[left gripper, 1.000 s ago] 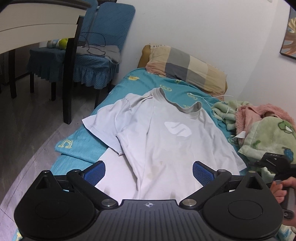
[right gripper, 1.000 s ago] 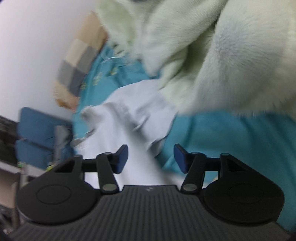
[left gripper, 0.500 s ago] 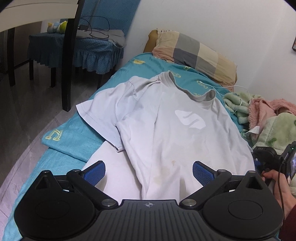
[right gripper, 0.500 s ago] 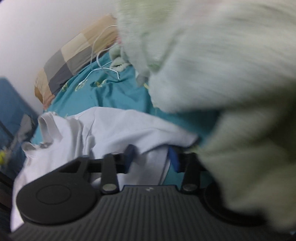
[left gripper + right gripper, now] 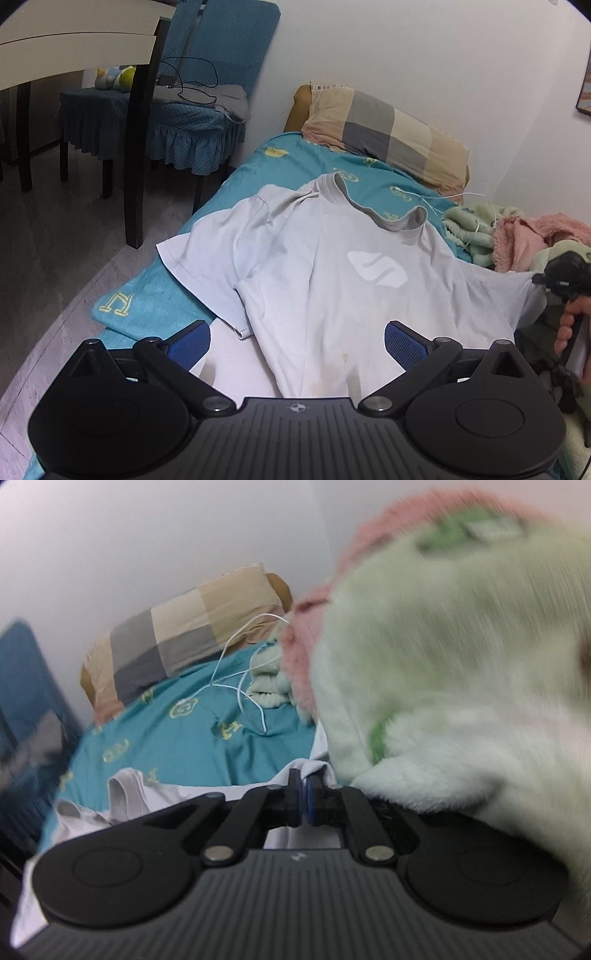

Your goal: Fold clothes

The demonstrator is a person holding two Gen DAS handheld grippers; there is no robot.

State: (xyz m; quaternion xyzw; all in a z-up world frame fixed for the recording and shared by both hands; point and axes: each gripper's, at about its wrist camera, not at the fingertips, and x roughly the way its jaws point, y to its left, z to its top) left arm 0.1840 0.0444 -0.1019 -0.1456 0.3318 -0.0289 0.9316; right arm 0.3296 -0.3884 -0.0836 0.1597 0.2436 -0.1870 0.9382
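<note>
A pale grey T-shirt [image 5: 332, 273] with a white chest logo lies face up on the teal bed sheet [image 5: 280, 162], collar toward the pillow. My left gripper [image 5: 297, 338] hovers open over the shirt's lower body, its blue pads wide apart and touching nothing. At the right edge of the left wrist view, my right gripper [image 5: 537, 277] holds the shirt's right sleeve lifted off the bed. In the right wrist view the right gripper [image 5: 305, 800] is shut on a pinch of that sleeve cloth [image 5: 312, 767].
A checked pillow [image 5: 388, 129] lies at the head of the bed. A pile of green and pink fleece blankets [image 5: 517, 236] sits against the right side, pressing close to the right gripper. A white cable [image 5: 240, 686] trails on the sheet. Blue-covered chairs [image 5: 192, 110] and a dark table leg [image 5: 136, 155] stand left.
The right gripper closed on the shirt's right sleeve, rolled upright and lifted it outward. The left gripper drifted slightly forward over the shirt, still open.
</note>
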